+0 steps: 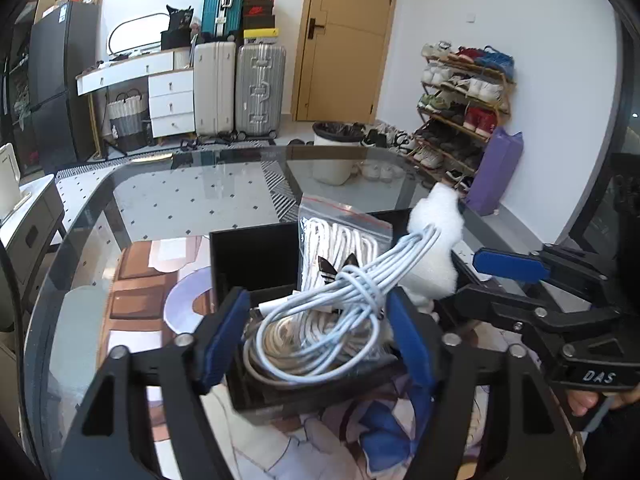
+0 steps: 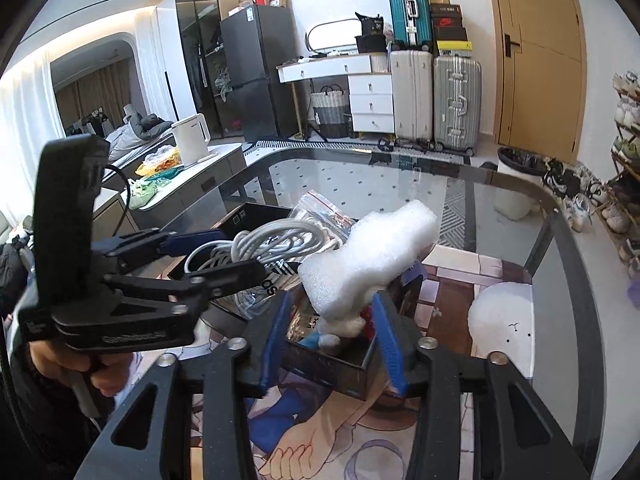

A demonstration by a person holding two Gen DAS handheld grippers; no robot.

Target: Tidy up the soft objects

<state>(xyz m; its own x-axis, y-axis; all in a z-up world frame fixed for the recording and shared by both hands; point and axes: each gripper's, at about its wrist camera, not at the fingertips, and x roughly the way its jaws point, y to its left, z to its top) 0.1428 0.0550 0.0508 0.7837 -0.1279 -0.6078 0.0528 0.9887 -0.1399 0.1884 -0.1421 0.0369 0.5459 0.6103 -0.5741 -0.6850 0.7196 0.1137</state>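
A black open box [image 1: 256, 256] sits on the round glass table [image 1: 168, 196], on top of a colourful picture mat [image 1: 136, 280]. Everything here is told from that box.

The left gripper [image 1: 316, 332] is over the near side of the box. Its blue pads [image 1: 224, 340] are spread wide, one on each side of a bundled white charging cable [image 1: 352, 292]. The pads do not squeeze the cable. The cable bundle lies on a coil of white rope [image 1: 304, 332] inside the box. Behind the cable, a clear zip bag with white laces and a black three-leaf logo [image 1: 336, 240] stands up in the box.

The right gripper [image 2: 332, 344] is at the right end of the box. Its jaws are open too, set wide apart. Between them a lumpy white foam piece [image 2: 368, 256] sticks up out of the box and leans to the right. I cannot tell if the pads touch the foam. Small red, blue and grey things lie under the foam, too hidden to name.

A flat white round shape [image 2: 504, 320] shows on the mat right of the box.
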